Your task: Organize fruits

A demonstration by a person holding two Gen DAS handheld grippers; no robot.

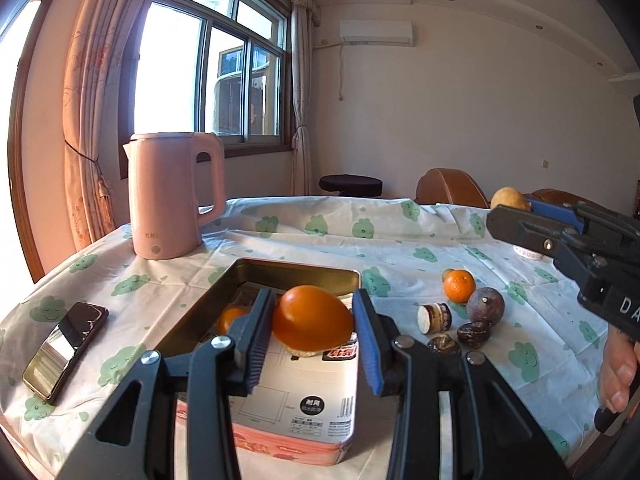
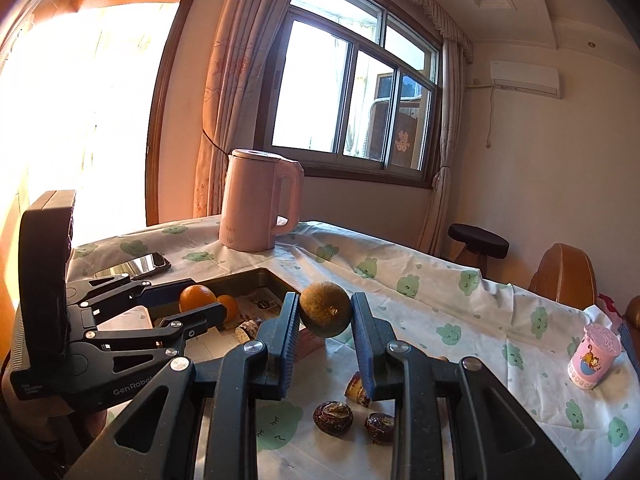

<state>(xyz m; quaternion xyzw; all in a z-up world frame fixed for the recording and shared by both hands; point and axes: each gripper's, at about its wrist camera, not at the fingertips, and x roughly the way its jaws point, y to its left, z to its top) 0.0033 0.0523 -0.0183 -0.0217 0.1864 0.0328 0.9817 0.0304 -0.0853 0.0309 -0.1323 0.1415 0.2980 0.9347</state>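
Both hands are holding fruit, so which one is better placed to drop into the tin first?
Left, probably. Its gripper holds the orange right over the open tin. The right gripper grips a brown fruit over the tablecloth, beside the tin.

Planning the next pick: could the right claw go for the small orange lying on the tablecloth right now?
Probably not yet. The right claw is shut on a brown round fruit, so its jaws are occupied. The small orange lies unobstructed on the tablecloth.

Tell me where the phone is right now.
The phone lies flat on the tablecloth at the left of the left wrist view, left of the metal tin and nearer than the pink kettle.
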